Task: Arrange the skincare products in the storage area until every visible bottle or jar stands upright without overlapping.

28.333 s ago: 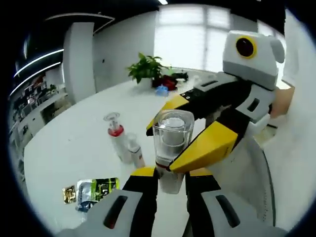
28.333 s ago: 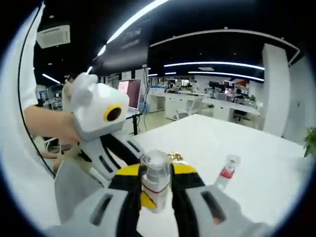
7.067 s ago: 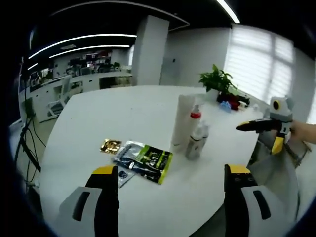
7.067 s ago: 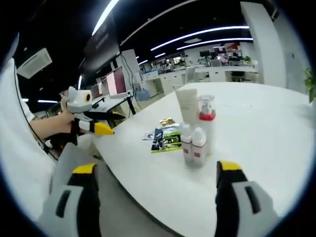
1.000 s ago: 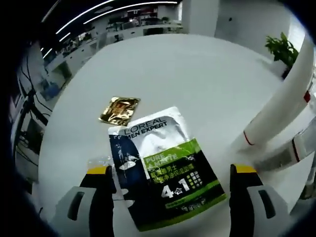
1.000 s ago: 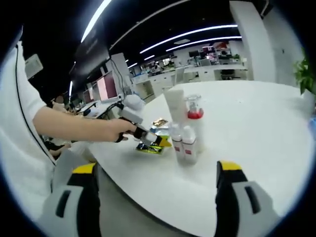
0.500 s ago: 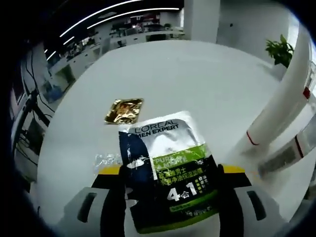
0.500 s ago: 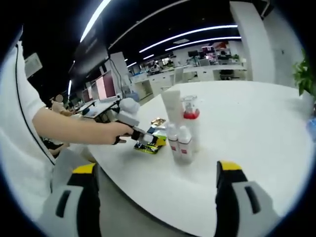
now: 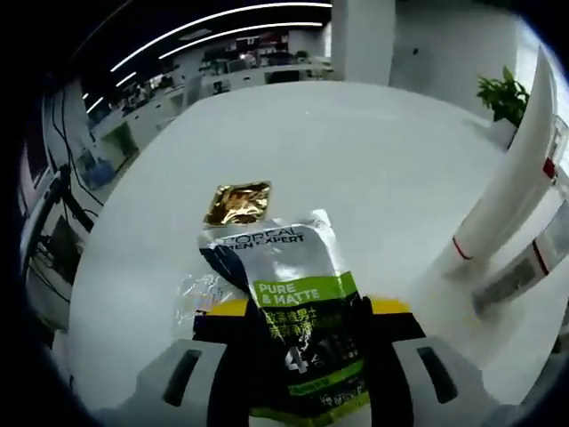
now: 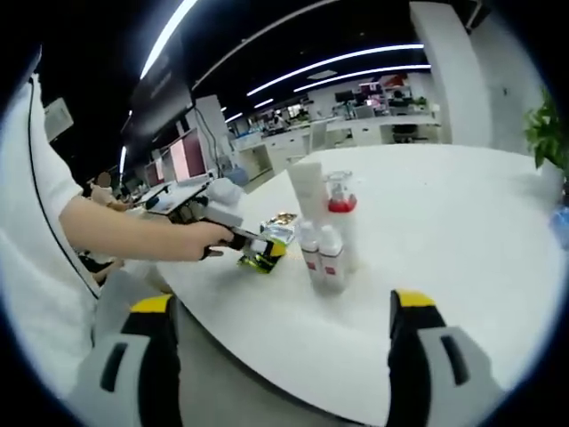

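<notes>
My left gripper (image 9: 300, 354) is shut on the near end of a silver and green sachet (image 9: 298, 285), whose near end is raised off the white table (image 9: 356, 142). A white tube (image 9: 511, 187) and a small bottle with a red band (image 9: 533, 258) stand to its right. In the right gripper view the white tube (image 10: 307, 191), a pump bottle with a red collar (image 10: 340, 213) and two small bottles (image 10: 320, 256) stand upright in a tight group. A hand holds the left gripper (image 10: 222, 224) on the sachet (image 10: 267, 245) left of them. My right gripper (image 10: 284, 311) hangs open over the table's near edge.
A gold sachet (image 9: 236, 203) lies flat beyond the green one, and a clear plastic packet (image 9: 196, 298) lies at its left. A potted plant (image 9: 502, 93) stands far back. The person's arm (image 10: 116, 233) reaches in from the left. Desks and screens fill the room behind.
My left jaws have come together on the green sachet, and its near end has lifted off the table. The right gripper stays open and almost still.
</notes>
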A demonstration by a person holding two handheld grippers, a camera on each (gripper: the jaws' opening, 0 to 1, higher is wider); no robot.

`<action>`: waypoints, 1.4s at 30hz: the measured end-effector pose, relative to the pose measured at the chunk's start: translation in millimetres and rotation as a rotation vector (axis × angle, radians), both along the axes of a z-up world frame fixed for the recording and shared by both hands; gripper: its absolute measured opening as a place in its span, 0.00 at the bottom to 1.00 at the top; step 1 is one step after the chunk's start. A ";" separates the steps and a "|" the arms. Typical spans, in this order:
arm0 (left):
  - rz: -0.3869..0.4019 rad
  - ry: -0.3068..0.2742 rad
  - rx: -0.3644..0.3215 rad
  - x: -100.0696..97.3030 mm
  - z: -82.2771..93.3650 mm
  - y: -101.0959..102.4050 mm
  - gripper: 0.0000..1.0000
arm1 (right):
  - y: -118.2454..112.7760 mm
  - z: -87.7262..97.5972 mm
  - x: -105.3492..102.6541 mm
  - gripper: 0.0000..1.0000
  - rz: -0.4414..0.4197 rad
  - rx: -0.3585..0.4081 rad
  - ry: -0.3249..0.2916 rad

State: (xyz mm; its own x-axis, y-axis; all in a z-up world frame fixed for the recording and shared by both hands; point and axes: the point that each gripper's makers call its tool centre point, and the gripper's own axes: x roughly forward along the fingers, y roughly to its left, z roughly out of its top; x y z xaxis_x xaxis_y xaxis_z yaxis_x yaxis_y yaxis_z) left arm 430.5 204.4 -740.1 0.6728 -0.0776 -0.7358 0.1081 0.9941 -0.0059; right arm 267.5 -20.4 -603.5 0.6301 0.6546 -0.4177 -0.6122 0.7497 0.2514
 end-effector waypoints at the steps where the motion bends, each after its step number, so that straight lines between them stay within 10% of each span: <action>1: 0.001 0.000 -0.003 -0.1 0.5 0.5 0.42 | 0.0 0.1 -0.1 0.99 0.000 0.000 0.000; 5: -0.045 -0.034 -0.038 2.3 11.2 0.2 0.20 | 1.0 2.0 -0.8 0.99 0.000 0.000 -0.005; 19: -0.023 -0.036 -0.066 -11.3 11.5 7.8 0.18 | 7.1 3.5 -9.4 0.99 0.015 -0.001 -0.011; 42: -0.083 -0.179 -0.345 -68.3 90.2 -19.6 0.16 | 28.6 1.7 -8.2 0.96 0.046 0.024 -0.003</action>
